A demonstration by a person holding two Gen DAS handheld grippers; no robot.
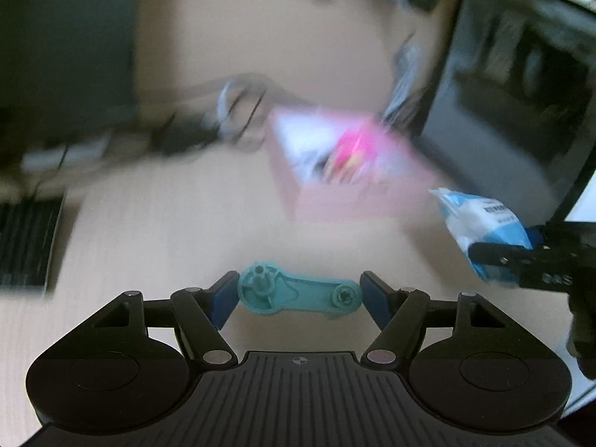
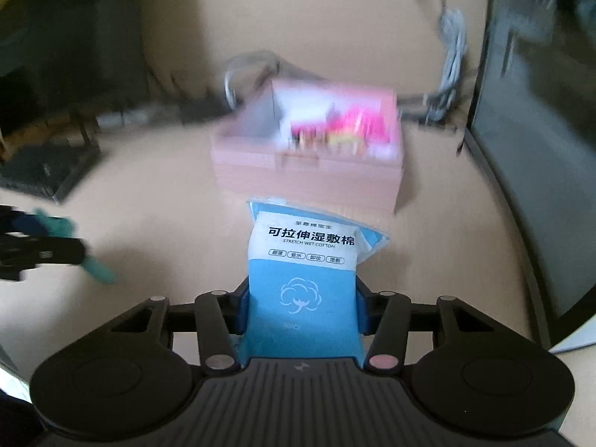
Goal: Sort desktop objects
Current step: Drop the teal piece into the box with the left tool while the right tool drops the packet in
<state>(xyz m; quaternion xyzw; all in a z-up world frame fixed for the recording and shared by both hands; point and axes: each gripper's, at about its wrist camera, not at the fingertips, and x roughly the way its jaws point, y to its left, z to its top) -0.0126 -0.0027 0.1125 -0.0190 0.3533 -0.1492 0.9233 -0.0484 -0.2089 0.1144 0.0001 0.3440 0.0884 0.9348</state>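
My left gripper (image 1: 300, 294) is shut on a teal plastic part (image 1: 298, 292), held crosswise by its two ends above the desk. The right gripper (image 2: 301, 309) is shut on a blue and white pack of wet cotton pads (image 2: 303, 272), which stands up between its blue pads. Straight ahead of both sits a pink storage box (image 2: 309, 171) with pink and white items inside, blurred. In the left wrist view the pack (image 1: 480, 227) and the right gripper (image 1: 521, 257) show at the right edge. The left gripper (image 2: 41, 246) with the teal part (image 2: 97, 268) shows at the left of the right wrist view.
A dark monitor (image 1: 514, 85) stands at the right behind the box. A black keyboard (image 1: 26, 238) lies at the left. Grey and black cables (image 2: 450, 63) trail over the beige desk (image 1: 156, 231) behind the box. A dark shape fills the far left.
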